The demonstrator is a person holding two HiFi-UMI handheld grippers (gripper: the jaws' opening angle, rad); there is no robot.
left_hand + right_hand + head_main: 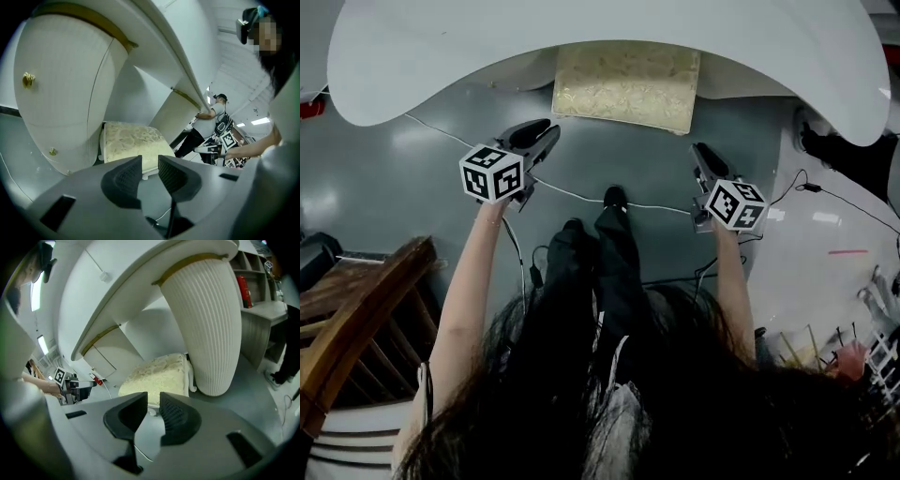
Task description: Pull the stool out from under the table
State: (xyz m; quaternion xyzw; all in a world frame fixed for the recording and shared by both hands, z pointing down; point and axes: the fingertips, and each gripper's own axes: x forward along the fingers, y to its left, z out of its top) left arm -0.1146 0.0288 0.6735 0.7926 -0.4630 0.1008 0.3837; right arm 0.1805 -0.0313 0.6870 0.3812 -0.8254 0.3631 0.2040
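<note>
Long dark hair (pixel 675 403) filled the bottom of the head view, nearer than anything else to the stool (pixel 625 84). That stool was a rectangular seat upholstered in pale gold, leaf-patterned fabric over a white frame. Its back part sat tucked under the white curved counter (pixel 441 56), and its front edge showed past the rim. Left of the stool, short of it and not touching, the left tongs (pixel 546 131) showed a narrow gap with nothing in it. Right of the stool, also apart from it, the right tongs (pixel 701 152) were drawn almost together, empty. A fluted white pedestal (pixel 211 319) stood just beside the stool. A white cable (pixel 572 194) crossed the grey floor (pixel 394 178) on the person's side of the stool.
</note>
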